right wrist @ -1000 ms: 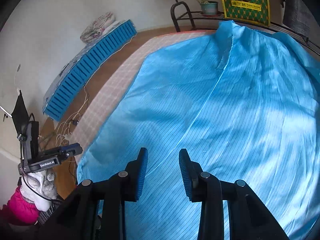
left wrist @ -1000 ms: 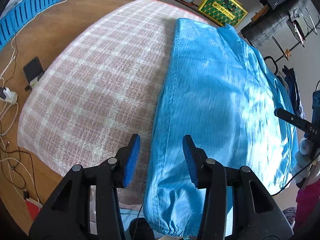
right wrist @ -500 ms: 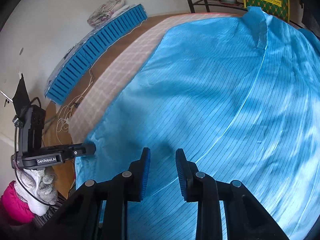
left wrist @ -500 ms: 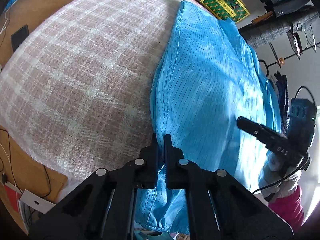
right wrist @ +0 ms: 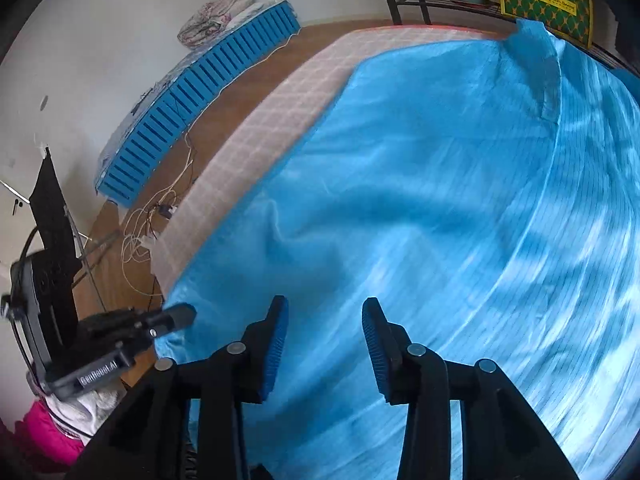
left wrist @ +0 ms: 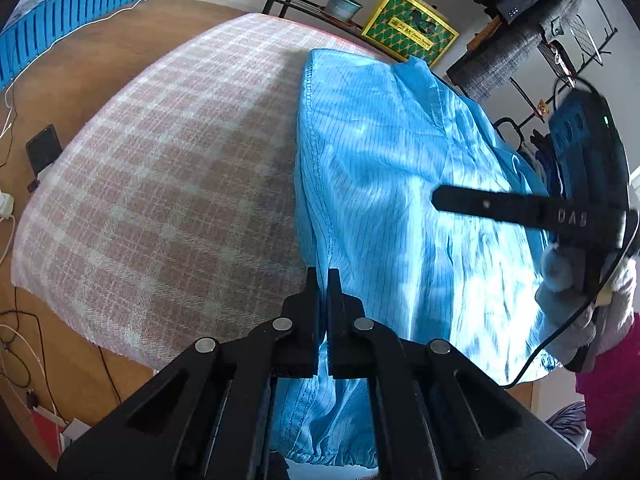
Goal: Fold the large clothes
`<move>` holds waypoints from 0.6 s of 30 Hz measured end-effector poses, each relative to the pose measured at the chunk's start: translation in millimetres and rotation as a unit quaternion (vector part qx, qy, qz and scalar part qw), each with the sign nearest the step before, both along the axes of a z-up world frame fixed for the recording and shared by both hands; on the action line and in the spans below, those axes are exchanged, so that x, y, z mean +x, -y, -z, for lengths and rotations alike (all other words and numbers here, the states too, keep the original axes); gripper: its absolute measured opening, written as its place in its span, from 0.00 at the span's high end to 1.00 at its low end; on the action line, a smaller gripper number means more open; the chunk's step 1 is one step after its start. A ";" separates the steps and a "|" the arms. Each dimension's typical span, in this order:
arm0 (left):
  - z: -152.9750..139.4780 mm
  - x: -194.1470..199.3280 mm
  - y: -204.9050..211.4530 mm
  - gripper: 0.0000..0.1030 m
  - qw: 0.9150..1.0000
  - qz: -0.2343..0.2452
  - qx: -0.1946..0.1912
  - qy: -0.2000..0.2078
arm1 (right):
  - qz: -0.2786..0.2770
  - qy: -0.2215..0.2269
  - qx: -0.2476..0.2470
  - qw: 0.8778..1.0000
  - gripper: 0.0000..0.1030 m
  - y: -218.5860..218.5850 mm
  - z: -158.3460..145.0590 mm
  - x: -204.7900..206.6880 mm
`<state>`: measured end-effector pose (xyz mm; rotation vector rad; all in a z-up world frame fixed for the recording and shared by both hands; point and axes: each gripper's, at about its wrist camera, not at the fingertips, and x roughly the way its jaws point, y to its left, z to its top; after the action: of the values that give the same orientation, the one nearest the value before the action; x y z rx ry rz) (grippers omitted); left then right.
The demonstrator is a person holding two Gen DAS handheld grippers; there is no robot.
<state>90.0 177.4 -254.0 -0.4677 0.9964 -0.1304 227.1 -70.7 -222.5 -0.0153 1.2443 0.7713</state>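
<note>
A large light-blue striped garment lies spread on a pink-and-white checked bed; it also fills the right wrist view. My left gripper is shut on the garment's left hem edge near the bed's front and lifts it a little. It also shows at the left of the right wrist view. My right gripper is open and empty just above the cloth, and shows from the side in the left wrist view.
A blue slatted panel leans on the wall past the wooden floor. Cables lie on the floor by the bed. A metal rack with a plant pot and a yellow-green box stands behind; clothes hang at the right.
My left gripper closed on the garment's left hem and has raised it. My right gripper moved closer over the cloth and opened wider.
</note>
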 end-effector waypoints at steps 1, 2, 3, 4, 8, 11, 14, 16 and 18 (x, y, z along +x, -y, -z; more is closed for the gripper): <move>-1.3 0.4 1.6 1.00 1.000 0.004 0.003 0.003 | -0.002 -0.006 0.005 1.000 0.44 -8.3 -3.2 5.1; -2.5 0.8 3.6 1.00 1.000 0.006 0.007 0.006 | -0.003 -0.012 0.007 1.000 0.44 -18.1 -5.4 10.0; -3.4 1.3 5.0 1.00 1.000 0.008 0.011 0.008 | -0.006 -0.016 0.007 1.000 0.44 -29.0 -6.7 14.1; -4.1 1.9 6.6 1.00 1.000 0.010 0.012 0.010 | -0.009 -0.018 0.004 1.000 0.44 -38.8 -7.1 16.6; -6.4 0.8 9.7 1.00 1.000 0.016 0.020 0.016 | -0.020 -0.039 -0.018 0.999 0.43 -78.4 3.6 29.7; -8.4 -0.8 11.2 1.00 0.999 0.020 0.022 0.020 | -0.016 -0.032 -0.069 0.997 0.43 -99.8 16.8 42.2; -9.5 -1.7 14.0 1.00 0.999 0.026 0.030 0.025 | -0.019 -0.030 -0.104 0.994 0.44 -112.6 29.7 48.5; -8.6 -1.7 15.5 1.00 0.999 0.030 0.034 0.024 | -0.021 -0.028 -0.130 0.991 0.48 -120.7 39.1 48.8; -7.4 -1.0 17.0 1.00 0.999 0.034 0.033 0.022 | -0.022 -0.021 -0.152 0.988 0.67 -122.5 46.2 48.1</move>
<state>88.9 160.4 -246.6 -0.3687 0.9703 -0.1674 275.2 51.9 -268.7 -0.2773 1.3968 0.6164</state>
